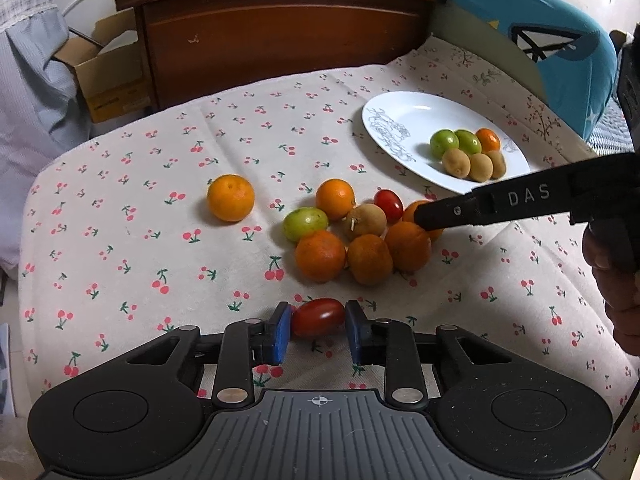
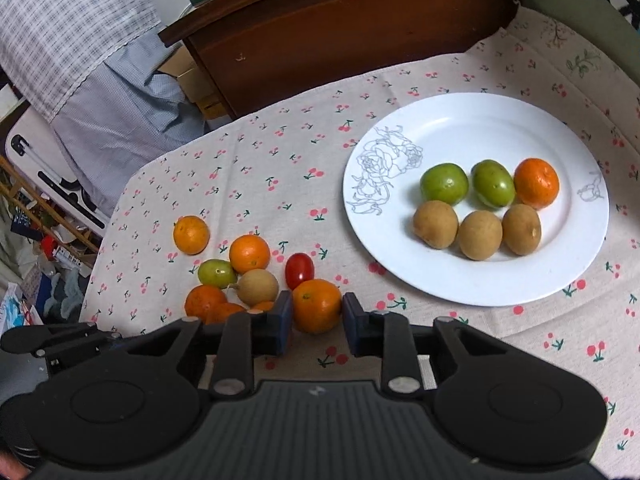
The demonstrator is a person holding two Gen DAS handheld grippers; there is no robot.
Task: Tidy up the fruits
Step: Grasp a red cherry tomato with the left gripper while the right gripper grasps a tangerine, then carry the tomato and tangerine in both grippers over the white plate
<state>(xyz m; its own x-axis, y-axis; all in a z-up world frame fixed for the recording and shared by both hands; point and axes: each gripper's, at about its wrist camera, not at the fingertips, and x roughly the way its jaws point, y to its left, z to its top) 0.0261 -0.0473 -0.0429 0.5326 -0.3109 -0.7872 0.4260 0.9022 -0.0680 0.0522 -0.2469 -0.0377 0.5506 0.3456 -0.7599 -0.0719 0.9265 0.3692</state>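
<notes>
Clamping down in the left wrist view, the left gripper has its blue pads pressed against both ends of an oblong red cherry tomato, nearest the camera, on the cream cherry-print tablecloth. No earlier frame to compare; jaws stand narrow, tomato held between them.

In the right wrist view, the right gripper has its dark blue pads set on either side of a round orange mandarin. Pads look to touch its flanks, so it reads as gripped, fruit resting on the cloth.

Landmark: the white round plate with grey rose line-drawing.

- Loose cluster of fruit sits left of the plate, near side: the gripped mandarin at its plate-side edge, a second red cherry tomato just beyond it, a tan round longan-like fruit and a small green fruit further left, more mandarins touching around them.
- One lone orange mandarin lies apart, farthest left of the plate.
- On the plate, near row: three tan fruits side by side. Far row: two green fruits, then one mandarin at the right end.
- Beyond the plate: dark brown wooden headboard.
</notes>
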